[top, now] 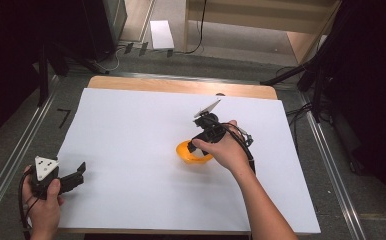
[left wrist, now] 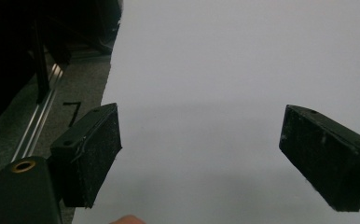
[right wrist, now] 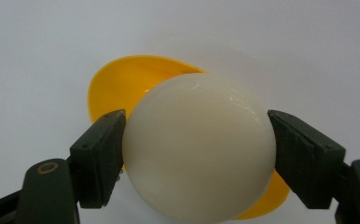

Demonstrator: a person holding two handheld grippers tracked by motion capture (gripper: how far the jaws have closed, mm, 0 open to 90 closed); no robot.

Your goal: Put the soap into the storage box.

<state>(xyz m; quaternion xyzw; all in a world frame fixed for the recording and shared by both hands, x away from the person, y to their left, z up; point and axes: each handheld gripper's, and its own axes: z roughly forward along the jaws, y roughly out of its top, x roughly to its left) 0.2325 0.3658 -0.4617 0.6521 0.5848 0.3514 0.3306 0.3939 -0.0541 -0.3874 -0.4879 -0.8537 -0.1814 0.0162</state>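
Note:
A smooth white ball (right wrist: 199,147) sits between the two pads of my right gripper (right wrist: 197,158), which press on its sides. It hangs just over a shallow orange bowl (right wrist: 117,88), whose rim peeks out behind and below the ball. From above, the right gripper (top: 198,145) points down over the orange bowl (top: 188,154) near the middle of the white sheet (top: 131,135). My left gripper (top: 81,172) rests low at the sheet's front left corner, jaws spread wide with nothing between them. The left gripper (left wrist: 199,158) looks across bare white sheet (left wrist: 215,70).
The white sheet covers a wooden table (top: 181,86) whose far edge shows. Metal rails (top: 11,160) run along both sides on grey floor. Dark stands and cables (top: 306,75) crowd the far right and left. A white panel (top: 161,34) lies on the floor beyond.

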